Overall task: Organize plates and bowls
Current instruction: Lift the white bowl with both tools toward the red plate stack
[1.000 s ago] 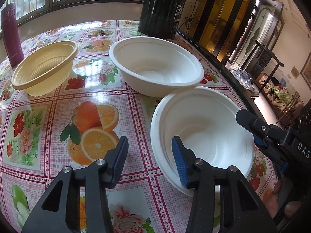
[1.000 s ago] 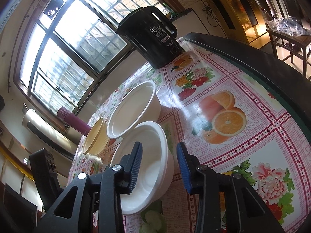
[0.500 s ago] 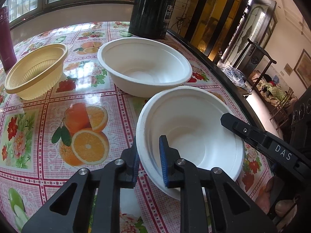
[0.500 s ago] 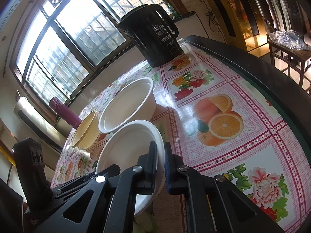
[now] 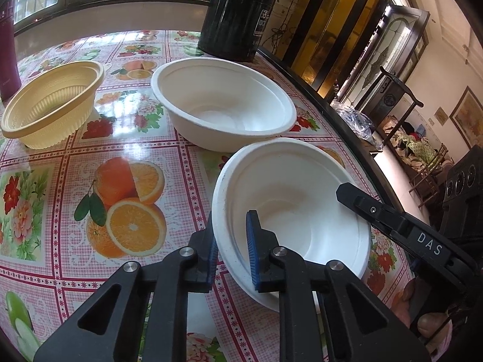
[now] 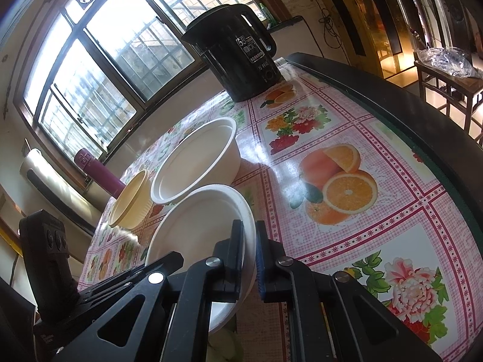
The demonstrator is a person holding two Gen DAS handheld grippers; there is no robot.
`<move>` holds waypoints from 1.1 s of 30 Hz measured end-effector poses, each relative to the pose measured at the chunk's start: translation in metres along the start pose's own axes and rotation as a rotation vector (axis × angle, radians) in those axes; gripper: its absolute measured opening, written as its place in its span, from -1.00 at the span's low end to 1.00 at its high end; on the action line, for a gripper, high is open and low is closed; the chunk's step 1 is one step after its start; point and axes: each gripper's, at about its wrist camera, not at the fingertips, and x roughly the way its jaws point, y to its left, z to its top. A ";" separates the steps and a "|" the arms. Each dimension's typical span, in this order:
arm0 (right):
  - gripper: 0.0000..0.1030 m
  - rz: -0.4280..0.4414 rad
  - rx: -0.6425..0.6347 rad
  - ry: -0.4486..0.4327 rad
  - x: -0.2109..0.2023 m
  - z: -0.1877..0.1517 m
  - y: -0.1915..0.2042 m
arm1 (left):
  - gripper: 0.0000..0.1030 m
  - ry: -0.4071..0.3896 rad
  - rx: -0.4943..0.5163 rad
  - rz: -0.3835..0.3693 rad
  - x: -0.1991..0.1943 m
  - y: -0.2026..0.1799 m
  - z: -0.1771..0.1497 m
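Now | floral tablecloth (image 5: 60, 181) | window (image 6: 90, 60) | both tools clamp white bowl (image 5: 289, 199) rim

White bowls (image 5: 289, 193), a yellow ribbed bowl (image 5: 51, 102), pink-checked fruit-and-flower tablecloth (image 5: 126, 211), seemingly black kettle (image 6: 238, 51)

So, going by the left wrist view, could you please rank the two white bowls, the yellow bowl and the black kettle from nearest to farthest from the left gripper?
1. Near white bowl: its rim clamped in the left gripper.
2. Far white bowl: just behind it.
3. Yellow bowl: far left.
4. Black kettle: back edge, by the window.
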 end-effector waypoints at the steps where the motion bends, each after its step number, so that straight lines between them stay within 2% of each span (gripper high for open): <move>1: -0.85 0.003 0.002 -0.001 0.000 0.000 0.000 | -0.73 -0.001 0.001 0.001 0.000 0.000 0.000; 19: -0.84 0.032 0.034 -0.041 -0.015 -0.012 0.003 | -0.72 -0.041 -0.018 0.005 -0.024 -0.001 -0.011; 33: -0.80 0.104 0.024 -0.058 -0.027 -0.034 0.034 | -0.72 -0.104 -0.013 0.057 -0.074 0.007 -0.023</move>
